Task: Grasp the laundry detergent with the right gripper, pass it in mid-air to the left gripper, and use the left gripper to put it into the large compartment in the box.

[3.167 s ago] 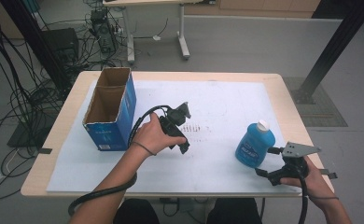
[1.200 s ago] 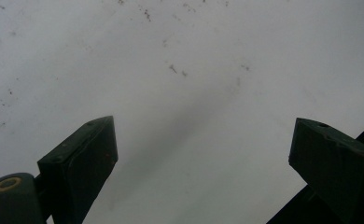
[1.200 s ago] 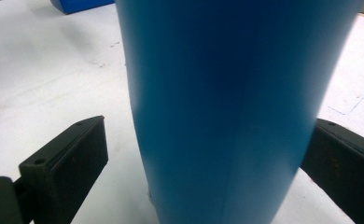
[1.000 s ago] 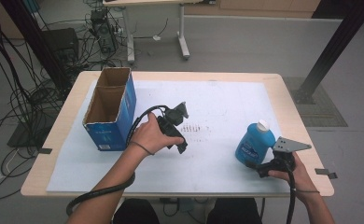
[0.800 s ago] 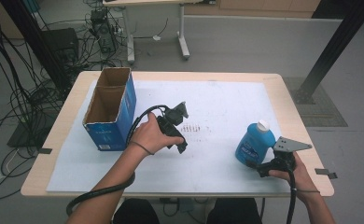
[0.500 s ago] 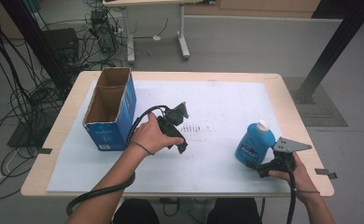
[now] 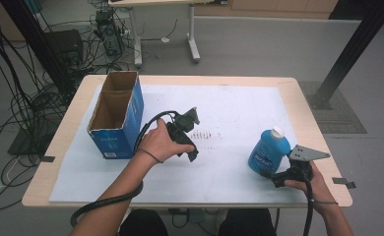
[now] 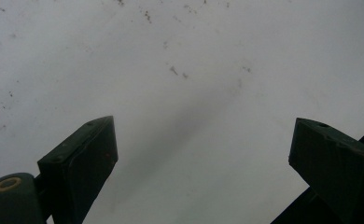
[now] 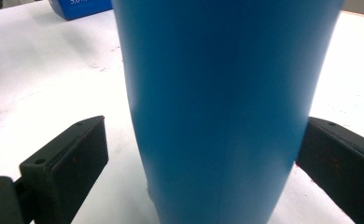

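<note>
Bottle work is the step in hand, so read the table from nine o'clock across. Your open cardboard box (image 7: pixel 116 115) stands upright at about ten o'clock on the white sheet (image 7: pixel 229 105). Your left gripper (image 7: pixel 192 153) rests near the sheet's centre, pointing down at bare paper, jaws wide apart and holding nothing; it looks best parked there. At about four o'clock stands the blue bottle (image 7: pixel 266 152), upright, white cap on. Your right gripper (image 9: pixel 203 158) straddles its lower body, jaws spread; the left jaw shows a clear gap, while the right jaw sits at or just beside the wall, and I cannot tell whether it touches. Before you close, I would shift slightly so the bottle sits midway between the pads, keep the jaws level, then squeeze evenly; a lopsided pinch could tip or twist it.
</note>
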Demonstrator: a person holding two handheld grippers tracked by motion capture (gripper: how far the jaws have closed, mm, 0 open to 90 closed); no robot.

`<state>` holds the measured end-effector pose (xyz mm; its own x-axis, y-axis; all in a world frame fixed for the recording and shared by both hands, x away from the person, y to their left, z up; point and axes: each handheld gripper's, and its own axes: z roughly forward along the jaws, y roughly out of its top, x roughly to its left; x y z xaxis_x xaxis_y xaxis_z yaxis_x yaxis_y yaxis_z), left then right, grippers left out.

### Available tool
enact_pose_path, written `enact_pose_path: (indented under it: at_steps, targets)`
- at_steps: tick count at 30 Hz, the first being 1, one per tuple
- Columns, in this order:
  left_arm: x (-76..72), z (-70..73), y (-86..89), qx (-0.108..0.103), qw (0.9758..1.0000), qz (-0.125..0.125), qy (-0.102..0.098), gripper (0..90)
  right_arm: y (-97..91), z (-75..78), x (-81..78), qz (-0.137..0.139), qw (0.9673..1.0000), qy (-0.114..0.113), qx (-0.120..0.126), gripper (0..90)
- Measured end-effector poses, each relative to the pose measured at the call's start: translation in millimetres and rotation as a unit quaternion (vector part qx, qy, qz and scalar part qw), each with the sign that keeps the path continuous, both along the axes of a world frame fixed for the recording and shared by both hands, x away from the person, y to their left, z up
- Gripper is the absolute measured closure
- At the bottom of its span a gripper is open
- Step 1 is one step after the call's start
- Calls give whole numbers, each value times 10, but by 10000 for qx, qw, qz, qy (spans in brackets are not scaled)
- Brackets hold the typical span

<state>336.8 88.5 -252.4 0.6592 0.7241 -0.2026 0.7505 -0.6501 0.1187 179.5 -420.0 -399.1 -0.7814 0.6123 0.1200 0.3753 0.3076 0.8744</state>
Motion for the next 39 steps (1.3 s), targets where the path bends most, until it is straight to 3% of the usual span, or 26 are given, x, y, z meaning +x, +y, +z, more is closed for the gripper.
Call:
enact_pose_path:
  at_steps: [39]
  targets:
    - [-3,7,-7,26,10000,-10,-17,85,-7,11,-7,2,10000,10,6,25]
